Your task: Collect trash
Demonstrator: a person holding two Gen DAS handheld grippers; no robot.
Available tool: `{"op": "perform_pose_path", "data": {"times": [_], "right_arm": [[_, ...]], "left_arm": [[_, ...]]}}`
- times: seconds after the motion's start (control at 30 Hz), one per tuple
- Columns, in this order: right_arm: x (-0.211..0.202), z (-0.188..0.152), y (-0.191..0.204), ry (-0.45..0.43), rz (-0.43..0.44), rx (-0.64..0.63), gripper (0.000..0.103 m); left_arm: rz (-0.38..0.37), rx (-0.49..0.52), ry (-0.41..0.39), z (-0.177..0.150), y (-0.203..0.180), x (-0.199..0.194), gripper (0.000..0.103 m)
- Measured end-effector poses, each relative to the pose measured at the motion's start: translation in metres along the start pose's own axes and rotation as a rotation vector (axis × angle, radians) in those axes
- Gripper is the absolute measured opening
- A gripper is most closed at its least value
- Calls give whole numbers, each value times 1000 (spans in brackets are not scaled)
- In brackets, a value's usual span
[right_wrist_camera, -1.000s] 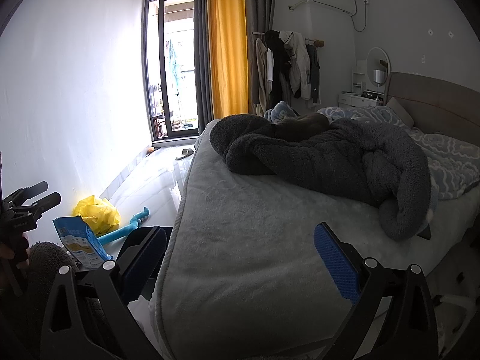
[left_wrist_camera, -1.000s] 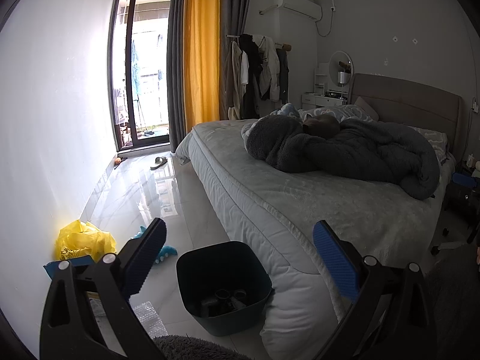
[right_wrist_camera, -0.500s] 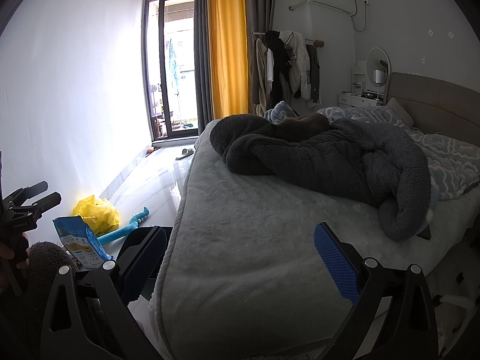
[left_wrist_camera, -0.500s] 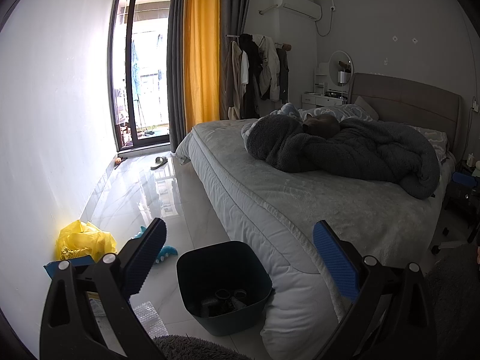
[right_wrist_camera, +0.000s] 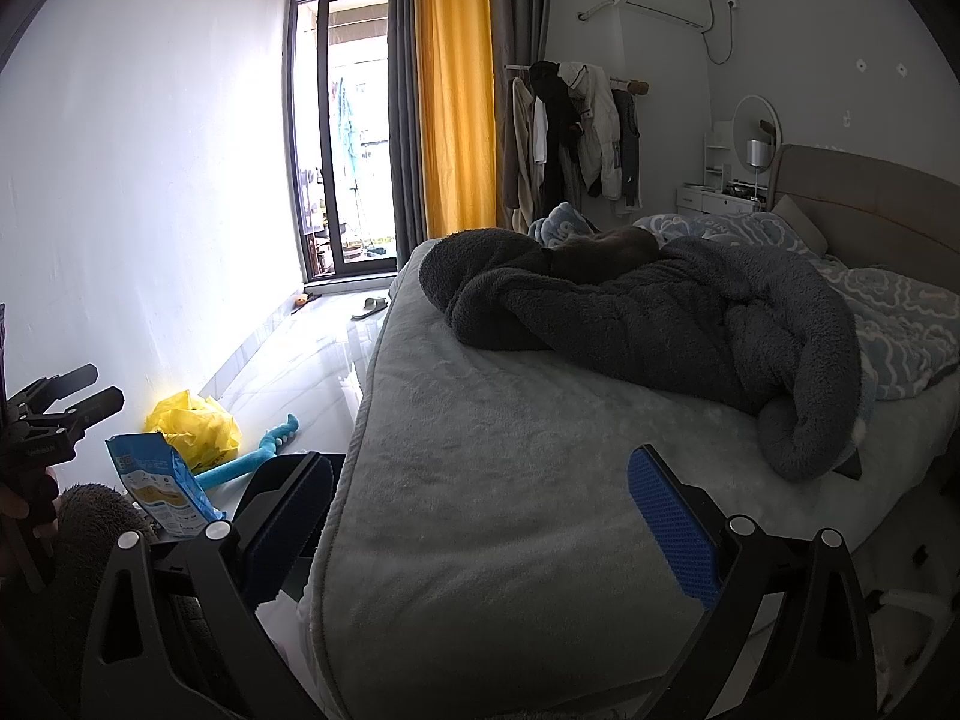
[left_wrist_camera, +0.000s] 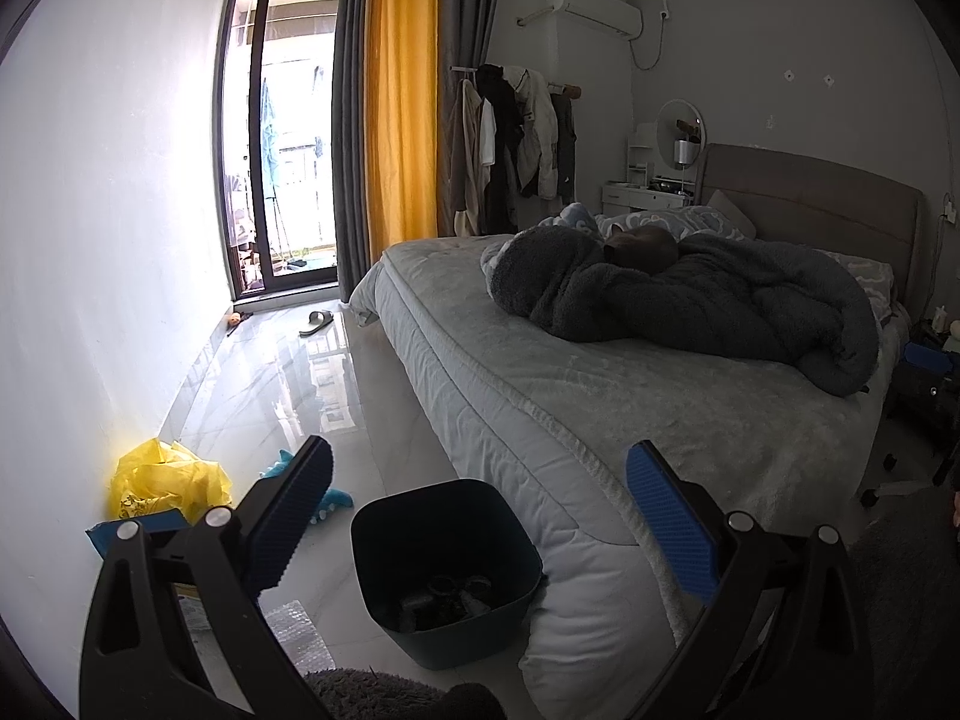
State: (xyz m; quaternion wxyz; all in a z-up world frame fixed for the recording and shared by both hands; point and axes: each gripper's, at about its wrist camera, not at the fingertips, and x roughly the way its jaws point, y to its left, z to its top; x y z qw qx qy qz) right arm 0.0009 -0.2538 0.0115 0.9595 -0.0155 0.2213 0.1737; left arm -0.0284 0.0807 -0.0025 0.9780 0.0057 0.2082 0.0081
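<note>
- L gripper (left_wrist_camera: 480, 516): jaws spread wide, blue pads parted, nothing held between them; it is held above the floor at the bed's foot corner.
- R gripper (right_wrist_camera: 480, 522): jaws likewise spread wide and nothing gripped; it is held over the near end of the bed (right_wrist_camera: 510, 480).
- Dark bin (left_wrist_camera: 444, 564): stands upright on the white tile floor (left_wrist_camera: 288, 372), touching the bed's corner; seen framed between the L gripper's fingers. Dark items lie at its bottom, poss. small containers; too dim to tell.
- Yellow plastic bag (left_wrist_camera: 165, 480): crumpled on the floor against the white wall, left of the bin and apart from it; also seen in the R view.
- Blue snack packet (right_wrist_camera: 159, 489): stands beside the yellow bag in the R view, tilted; in the L view only its blue edge is seen behind the left finger.
- Bubble wrap (left_wrist_camera: 294, 636): a clear piece lies flat on the floor, just left of the bin, near the bottom edge.
- Blue toy (right_wrist_camera: 252, 456): long, toothed, laid on the floor between the yellow bag and the bed.
- Grey fleece blanket (right_wrist_camera: 660, 324): heaped across the bed's middle; a dark animal, prob. a cat (left_wrist_camera: 642, 246), is curled on top.
- Slipper (left_wrist_camera: 316, 321): lies far off, near the glass balcony door (left_wrist_camera: 282, 138).
- Yellow curtain (left_wrist_camera: 399, 102): hung right of the door; coats (left_wrist_camera: 516, 138) are hung on a rail beside it.
</note>
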Motion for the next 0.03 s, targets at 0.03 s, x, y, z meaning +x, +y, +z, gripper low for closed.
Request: {"op": "perform_pose_path", "data": {"times": [0.03], "right_arm": [[0, 0, 0, 0, 0, 0, 100]], "left_arm": [[2, 3, 0, 0, -1, 0, 100]]}}
